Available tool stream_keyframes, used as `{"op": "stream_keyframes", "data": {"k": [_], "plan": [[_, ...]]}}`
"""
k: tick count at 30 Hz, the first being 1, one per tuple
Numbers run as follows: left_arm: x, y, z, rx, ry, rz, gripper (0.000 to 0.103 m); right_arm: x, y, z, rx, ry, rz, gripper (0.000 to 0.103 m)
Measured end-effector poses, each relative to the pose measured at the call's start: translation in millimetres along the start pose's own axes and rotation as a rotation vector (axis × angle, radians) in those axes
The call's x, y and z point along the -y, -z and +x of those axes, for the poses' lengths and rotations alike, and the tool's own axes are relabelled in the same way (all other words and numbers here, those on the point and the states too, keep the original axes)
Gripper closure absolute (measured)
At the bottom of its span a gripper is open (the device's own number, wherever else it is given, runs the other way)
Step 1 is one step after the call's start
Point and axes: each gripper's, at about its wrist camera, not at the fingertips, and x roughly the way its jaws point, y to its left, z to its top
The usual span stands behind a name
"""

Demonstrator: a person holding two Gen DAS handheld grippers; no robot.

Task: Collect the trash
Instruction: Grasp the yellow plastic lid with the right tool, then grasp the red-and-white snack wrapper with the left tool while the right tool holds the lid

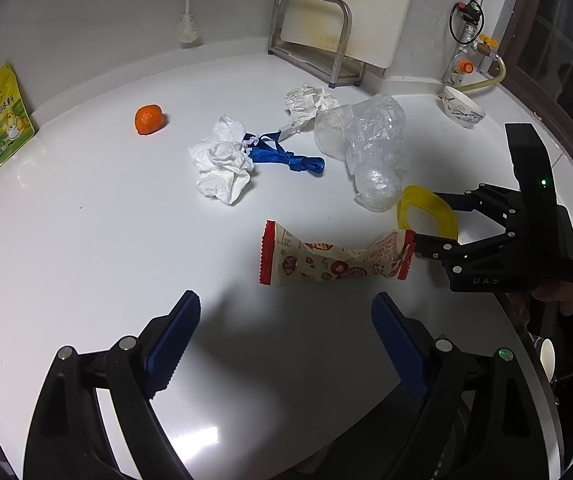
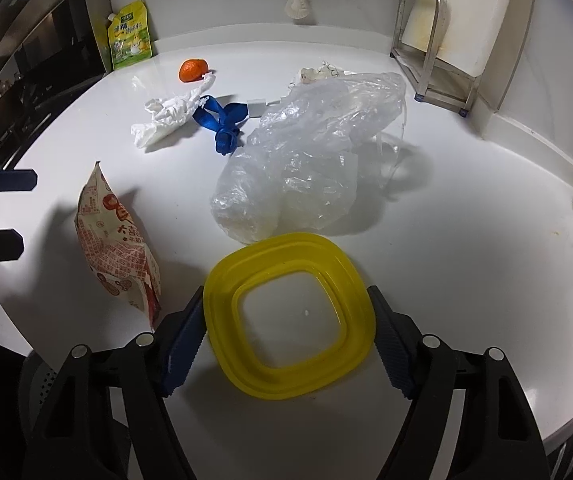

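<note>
A yellow plastic lid (image 2: pixel 290 316) sits between the fingers of my right gripper (image 2: pixel 290 334), which press its two sides; it also shows in the left wrist view (image 1: pixel 426 212). A red and white snack wrapper (image 1: pixel 334 258) lies beside it (image 2: pixel 116 244). A crumpled clear plastic bag (image 2: pixel 306 160), a blue ribbon (image 2: pixel 222 122), white crumpled tissues (image 1: pixel 222 160) and another paper wad (image 1: pixel 308 102) lie on the white counter (image 1: pixel 86 248). My left gripper (image 1: pixel 286 344) is open and empty, short of the wrapper.
An orange (image 1: pixel 149 119) and a yellow-green pouch (image 1: pixel 2 120) stand at the back left. A metal rack (image 1: pixel 314 40) with a white board stands at the back. A patterned bowl (image 1: pixel 464 106) sits at the right, near pipes.
</note>
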Motion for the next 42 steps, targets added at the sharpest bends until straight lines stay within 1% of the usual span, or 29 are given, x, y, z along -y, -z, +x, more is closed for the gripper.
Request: {"op": "stream_keyframes", "data": {"k": [2, 6, 9, 12, 13, 15, 17, 20, 22, 24, 27, 30, 32, 36, 42], "plan": [[0, -1, -1, 0.002, 0.003, 0.004, 0.017, 1, 0, -1, 0.004, -0.005, 0.023, 0.031], [-1, -5, -6, 0.017, 0.014, 0.025, 0.017, 6, 3, -9, 0.03, 0.013, 0.107, 0.031], [-2, -10, -11, 0.032, 0.034, 0.063, 0.017, 10, 9, -22, 0.068, 0.054, 0.226, 0.031], [-3, -17, -12, 0.045, 0.063, 0.133, 0.017, 8, 17, -39, 0.107, 0.091, 0.348, 0.031], [-2, -20, -12, 0.046, 0.074, 0.165, 0.017, 6, 20, -44, 0.116, 0.097, 0.382, 0.031], [-1, -24, -9, 0.045, 0.092, 0.218, 0.017, -2, 26, -56, 0.134, 0.141, 0.455, 0.031], [0, -29, -5, 0.043, 0.135, 0.293, 0.017, -11, 34, -68, 0.148, 0.178, 0.526, 0.031], [5, -36, -2, 0.061, 0.179, 0.405, 0.017, -28, 47, -87, 0.169, 0.213, 0.658, 0.031], [9, -41, 1, 0.067, 0.233, 0.484, 0.017, -44, 58, -105, 0.186, 0.252, 0.738, 0.031], [14, -46, 3, 0.072, 0.277, 0.561, 0.017, -58, 72, -119, 0.2, 0.267, 0.822, 0.031], [23, -49, 7, 0.086, 0.333, 0.689, 0.017, -77, 93, -135, 0.211, 0.285, 0.945, 0.031], [28, -49, 12, 0.084, 0.396, 0.807, 0.017, -96, 110, -145, 0.213, 0.319, 1.037, 0.031], [30, -49, 19, 0.065, 0.425, 0.859, 0.017, -109, 118, -151, 0.215, 0.353, 1.087, 0.031], [36, -47, 33, 0.027, 0.444, 0.936, 0.017, -133, 125, -151, 0.195, 0.404, 1.133, 0.031], [42, -41, 49, -0.025, 0.504, 1.041, 0.017, -148, 130, -148, 0.199, 0.41, 1.201, 0.031]]}}
